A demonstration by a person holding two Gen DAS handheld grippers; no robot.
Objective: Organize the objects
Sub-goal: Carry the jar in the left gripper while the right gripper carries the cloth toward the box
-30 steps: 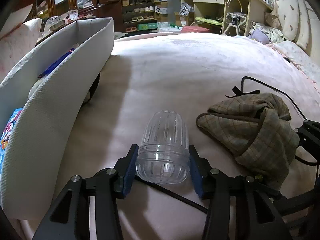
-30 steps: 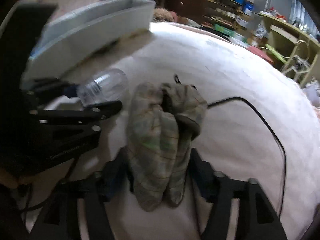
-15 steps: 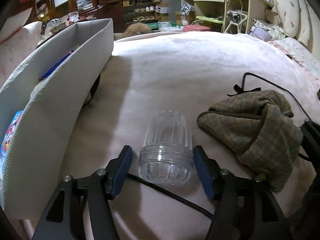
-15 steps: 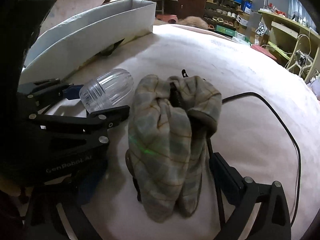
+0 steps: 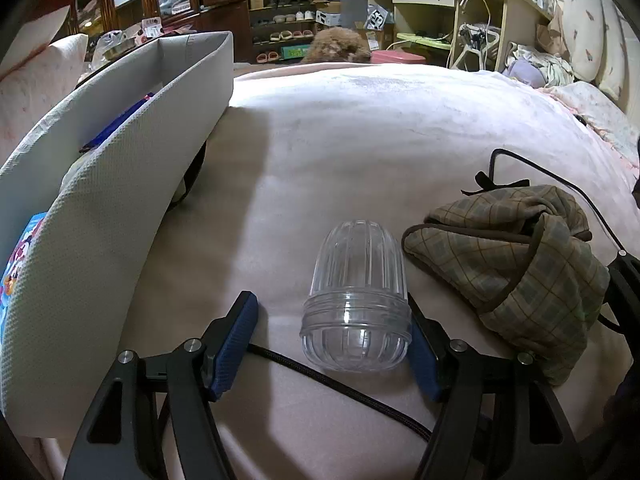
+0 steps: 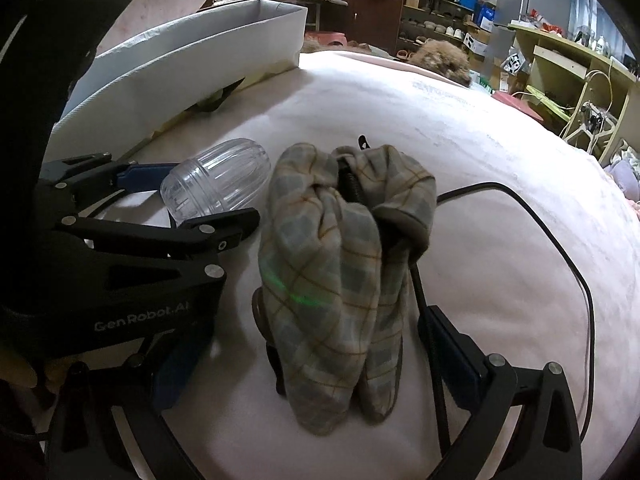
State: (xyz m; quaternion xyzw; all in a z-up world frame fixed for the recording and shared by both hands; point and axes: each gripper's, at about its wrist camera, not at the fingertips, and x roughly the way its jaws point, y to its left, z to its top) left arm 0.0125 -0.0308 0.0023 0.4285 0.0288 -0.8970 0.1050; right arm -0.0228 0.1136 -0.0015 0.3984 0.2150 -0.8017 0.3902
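**Both jaws let go on the bed, jar and cloth lying free**

The left gripper (image 5: pixel 332 344) has its jaws around the clear ribbed jar (image 5: pixel 358 300), which lies on its side on the pink bed (image 5: pixel 360 140). The jaws are opening: the left pad stands well clear of the jar, while the right pad sits just beside or barely against its rim, so nothing is clamped. The right gripper (image 6: pixel 320 364) has its jaws spread wide on either side of the plaid cloth (image 6: pixel 332 280), which lies bunched on the bed, touched by neither pad. Jar and cloth lie just beside each other. The long grey fabric bin (image 5: pixel 120 184) sits to the left, near the jar, with a blue item and a colourful printed packet inside.

Risks, as I judge them: the jar is round and lies on soft bedding, so a nudge from the near pad as the gripper pulls away could roll it toward the cloth or the bed edge. A black cable (image 6: pixel 560 248) runs under and past the cloth, and another braided cable (image 5: pixel 340 380) passes under the jar, between the left jaws; either could snag a finger and drag an object along.

Readable writing: "GenRobot.AI" in white on the left gripper's body, seen in the right wrist view. The packet's print in the bin is too small to read.
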